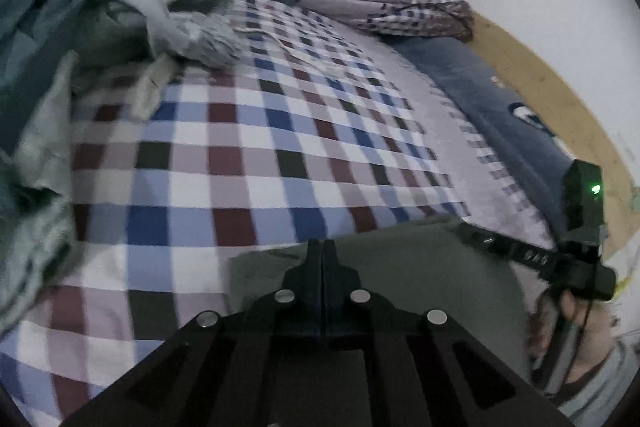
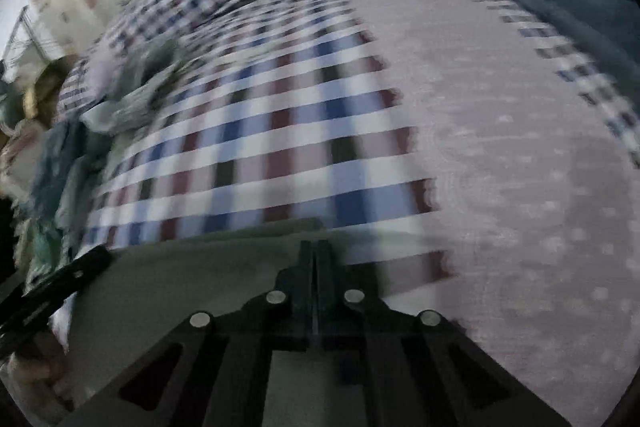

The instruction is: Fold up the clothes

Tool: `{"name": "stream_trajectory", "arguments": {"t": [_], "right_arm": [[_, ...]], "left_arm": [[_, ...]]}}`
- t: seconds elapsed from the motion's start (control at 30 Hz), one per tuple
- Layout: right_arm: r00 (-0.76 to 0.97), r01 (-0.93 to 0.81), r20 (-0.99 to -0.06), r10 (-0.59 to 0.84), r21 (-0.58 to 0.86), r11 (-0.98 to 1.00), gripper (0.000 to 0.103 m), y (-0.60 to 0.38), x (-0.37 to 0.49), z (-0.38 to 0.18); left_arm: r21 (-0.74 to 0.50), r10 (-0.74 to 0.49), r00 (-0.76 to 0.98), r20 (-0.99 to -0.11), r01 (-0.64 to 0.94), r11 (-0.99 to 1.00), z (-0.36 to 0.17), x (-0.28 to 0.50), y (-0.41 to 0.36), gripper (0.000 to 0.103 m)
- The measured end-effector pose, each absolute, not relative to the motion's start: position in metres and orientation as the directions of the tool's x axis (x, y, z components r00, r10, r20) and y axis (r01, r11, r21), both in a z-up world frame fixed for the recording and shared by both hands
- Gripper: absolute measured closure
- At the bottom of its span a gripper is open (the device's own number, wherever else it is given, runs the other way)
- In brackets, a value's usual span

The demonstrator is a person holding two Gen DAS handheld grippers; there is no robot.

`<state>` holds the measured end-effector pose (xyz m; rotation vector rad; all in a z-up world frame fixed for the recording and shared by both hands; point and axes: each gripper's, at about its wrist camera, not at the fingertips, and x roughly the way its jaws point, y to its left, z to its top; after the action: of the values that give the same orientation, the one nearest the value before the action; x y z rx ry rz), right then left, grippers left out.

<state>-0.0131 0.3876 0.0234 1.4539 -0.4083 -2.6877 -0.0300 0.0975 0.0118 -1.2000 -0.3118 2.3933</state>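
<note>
Both grippers pinch a grey-green garment over a checked bed.
L to R: pile of crumpled pale-green clothes (image 1: pixel 132 27) at far left; left gripper (image 1: pixel 322 247), jaws shut on grey-green garment (image 1: pixel 400 267), whose top edge runs left-right btwn the two tools; right gripper (image 2: pixel 316 247) likewise closed on it, above checked bedsheet (image 1: pixel 260 147); right wrist view blurred.

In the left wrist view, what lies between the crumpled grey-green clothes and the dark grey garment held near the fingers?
Only bare checkered bedsheet separates the crumpled clothes from the dark grey garment; the left wrist view shows this.
</note>
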Motion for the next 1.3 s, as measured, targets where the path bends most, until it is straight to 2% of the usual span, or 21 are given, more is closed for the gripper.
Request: {"name": "stream_trajectory", "arguments": {"t": [0.13,0.2,0.4,0.5,0.63,0.77,0.87,0.97,1.0,1.17,1.3], "right_arm": [[-0.600,-0.062,-0.774,-0.202,0.296,-0.953,0.100,0.398,-0.003,0.044],[-0.614,-0.009,-0.744,-0.262,0.338,-0.941,0.099,0.393,0.005,0.054],[-0.570,0.156,-0.704,-0.424,0.414,-0.897,0.099,0.349,0.044,0.060],[-0.542,0.202,-0.710,-0.449,0.408,-0.890,0.099,0.330,0.061,0.057],[-0.509,0.211,-0.732,-0.453,0.404,-0.890,0.099,0.323,0.074,0.045],[-0.509,0.160,-0.763,-0.399,0.372,-0.915,0.103,0.337,0.085,0.032],[-0.548,0.074,-0.770,-0.328,0.347,-0.935,0.103,0.362,0.095,0.035],[-0.577,0.000,-0.785,-0.226,0.277,-0.961,0.103,0.375,0.113,0.042],[-0.580,-0.006,-0.783,-0.222,0.277,-0.961,0.099,0.375,0.119,0.044],[-0.595,0.074,-0.742,-0.310,0.334,-0.940,0.099,0.357,0.163,0.056],[-0.554,0.175,-0.739,-0.383,0.347,-0.921,0.099,0.320,0.187,0.048]], "left_arm": [[-0.379,0.472,-0.542,-0.696,-0.281,-0.882,0.023,-0.027,0.093,0.102],[-0.399,0.492,-0.540,-0.683,-0.289,-0.870,0.030,-0.023,0.089,0.102],[-0.533,0.669,-0.427,-0.608,-0.405,-0.743,0.048,0.006,0.106,0.102],[-0.558,0.704,-0.371,-0.606,-0.432,-0.708,0.050,0.022,0.117,0.102],[-0.509,0.677,-0.320,-0.663,-0.469,-0.721,0.035,0.047,0.131,0.102],[-0.417,0.593,-0.409,-0.693,-0.444,-0.793,0.036,0.061,0.124,0.102],[-0.347,0.526,-0.472,-0.708,-0.416,-0.841,0.037,0.071,0.119,0.102],[-0.340,0.488,-0.504,-0.713,-0.360,-0.869,0.042,0.081,0.103,0.102],[-0.351,0.495,-0.501,-0.710,-0.357,-0.865,0.043,0.087,0.100,0.102],[-0.437,0.624,-0.418,-0.660,-0.463,-0.771,0.049,0.133,0.114,0.101],[-0.421,0.650,-0.343,-0.678,-0.544,-0.726,0.040,0.162,0.149,0.101]]}}
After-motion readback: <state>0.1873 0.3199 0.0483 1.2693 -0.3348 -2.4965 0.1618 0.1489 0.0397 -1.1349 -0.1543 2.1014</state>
